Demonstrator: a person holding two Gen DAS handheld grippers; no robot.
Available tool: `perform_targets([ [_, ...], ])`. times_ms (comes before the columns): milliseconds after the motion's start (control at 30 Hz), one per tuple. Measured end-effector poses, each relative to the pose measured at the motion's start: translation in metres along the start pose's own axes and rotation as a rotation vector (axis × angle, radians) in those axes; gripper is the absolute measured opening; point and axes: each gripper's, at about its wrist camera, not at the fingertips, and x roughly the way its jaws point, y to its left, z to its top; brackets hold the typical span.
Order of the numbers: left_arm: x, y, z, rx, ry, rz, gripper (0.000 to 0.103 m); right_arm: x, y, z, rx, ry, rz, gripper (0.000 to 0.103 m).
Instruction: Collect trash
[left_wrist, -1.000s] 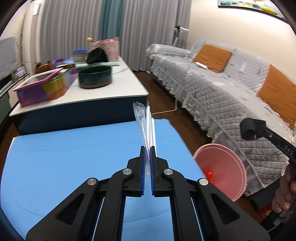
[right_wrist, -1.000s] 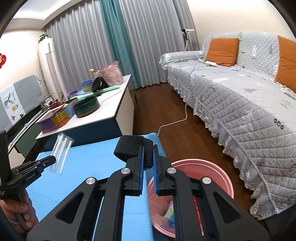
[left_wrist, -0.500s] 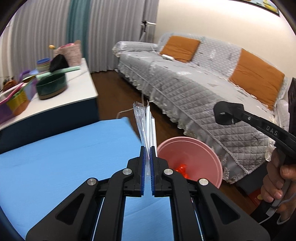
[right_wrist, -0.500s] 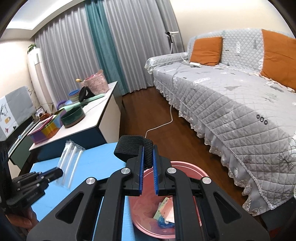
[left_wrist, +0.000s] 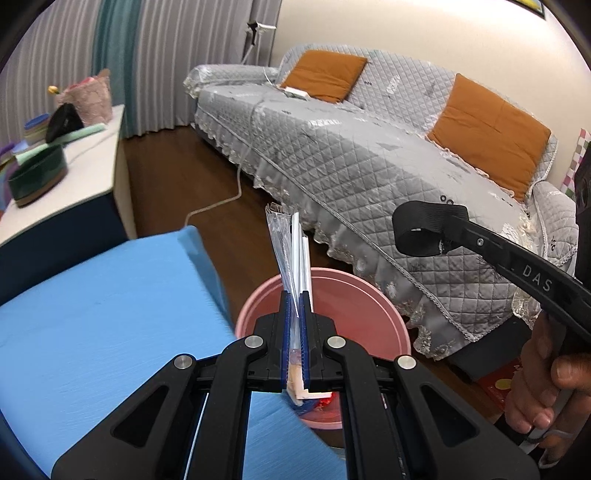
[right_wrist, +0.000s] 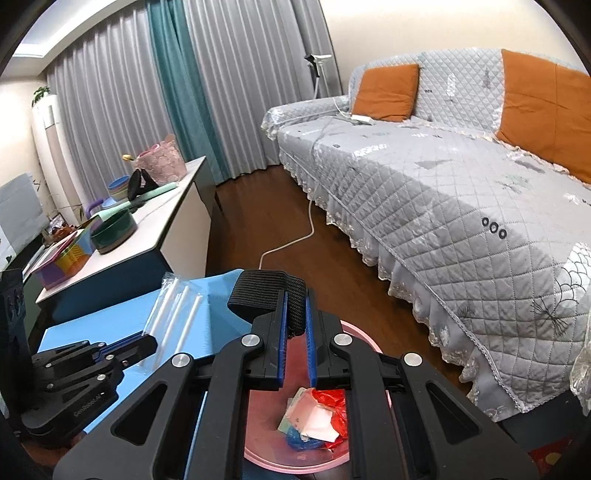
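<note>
We hold the left gripper (left_wrist: 294, 301) pinched on a clear plastic packet of white straws (left_wrist: 291, 254), which sticks up from between its blue pads over the rim of the pink bin (left_wrist: 373, 306) beside the blue table (left_wrist: 110, 314). Our right gripper (right_wrist: 295, 306) is clamped on a folded black elastic band (right_wrist: 266, 291), also above the bin. Inside the bin lie scraps of red, white and blue trash (right_wrist: 317, 417). A grey quilted sofa (right_wrist: 443, 192) with 2 orange cushions (left_wrist: 487, 129) stands just beyond.
</note>
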Motion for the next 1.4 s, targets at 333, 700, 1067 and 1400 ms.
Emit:
perform_targets([
  [333,0.003,0.001,0.003,0.0,0.031,-0.015,0.033,0.014,-0.015,-0.002,0.07,0.065,-0.008,0.042],
  [700,-0.049,0.022,-0.004,-0.038,-0.026,0.025,0.049,0.005,-0.005,0.001,0.056,0.042,-0.025,0.062],
  [1067,-0.144,0.064,-0.03,-0.094,-0.146,0.12,0.089,-0.059,0.053,0.008,-0.028,-0.031,0.029,0.094],
  [1400,-0.204,0.094,-0.099,-0.211,-0.186,0.285,0.095,-0.101,0.118,-0.053,-0.125,-0.006,0.08,0.098],
])
